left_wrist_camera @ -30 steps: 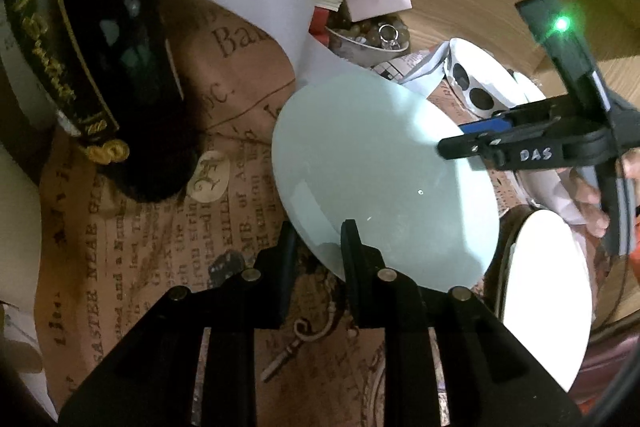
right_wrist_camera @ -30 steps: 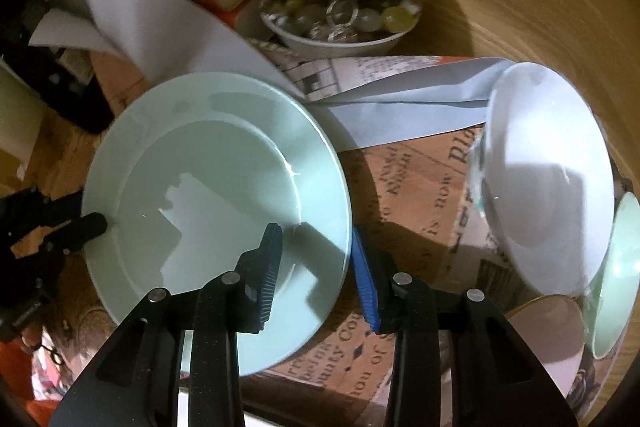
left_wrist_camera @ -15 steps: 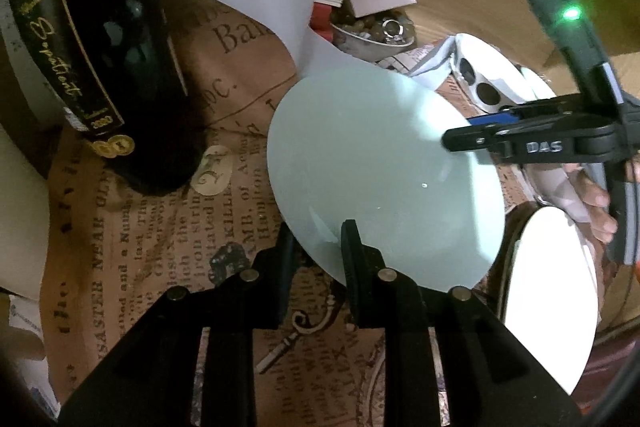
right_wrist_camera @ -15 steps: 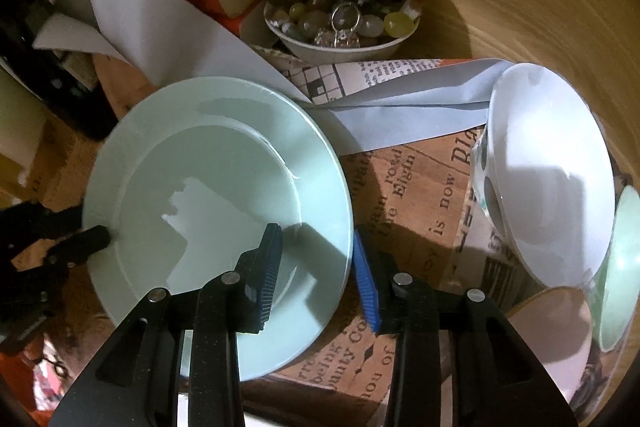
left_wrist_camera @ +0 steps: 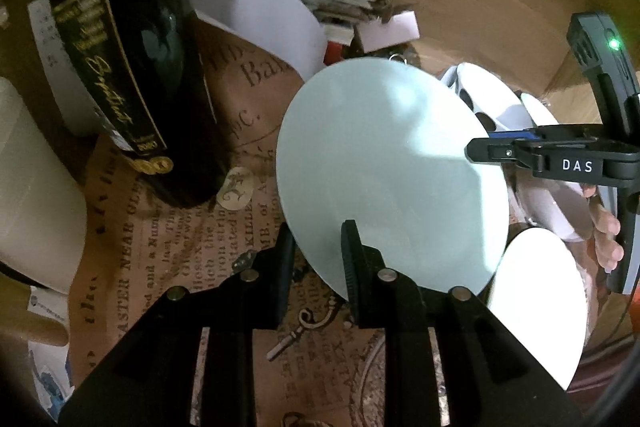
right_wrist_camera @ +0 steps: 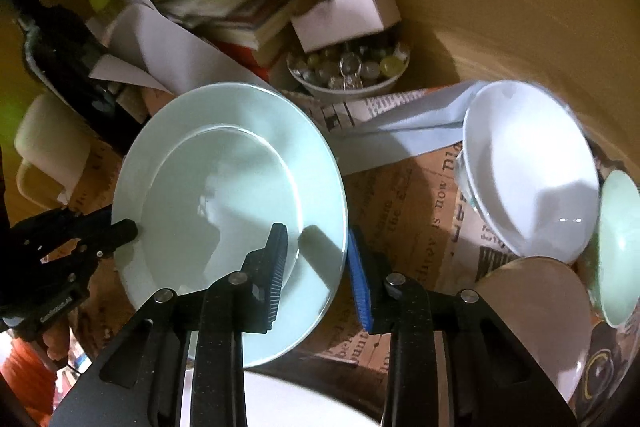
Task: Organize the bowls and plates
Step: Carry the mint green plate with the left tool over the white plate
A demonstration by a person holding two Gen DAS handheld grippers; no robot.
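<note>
From the left wrist camera, the left gripper [left_wrist_camera: 316, 251] had its two black fingers straddling the near rim of a round pale-green ceramic plate [left_wrist_camera: 384, 167], apparently pinching it; the plate was tilted, with its far edge raised over the brown newspaper-print table covering [left_wrist_camera: 160, 259]. At the plate's far rim the right gripper [left_wrist_camera: 480, 147] reached in from the right. A dark glass wine bottle [left_wrist_camera: 136, 59] stood on the covering to the left, and a white round plate [left_wrist_camera: 536, 307] lay just beside the green plate at lower right.

From the right wrist camera, the right gripper [right_wrist_camera: 318, 267] had its fingers spread on either side of the green plate's [right_wrist_camera: 228, 195] rim, with a gap showing at the blue pad, so it was not clamped. The left gripper [right_wrist_camera: 124, 229] touched the opposite rim. A white ceramic bowl [right_wrist_camera: 532, 167] sat well to the right, and a small white bowl of trinkets [right_wrist_camera: 348, 75] stood beyond.
</note>
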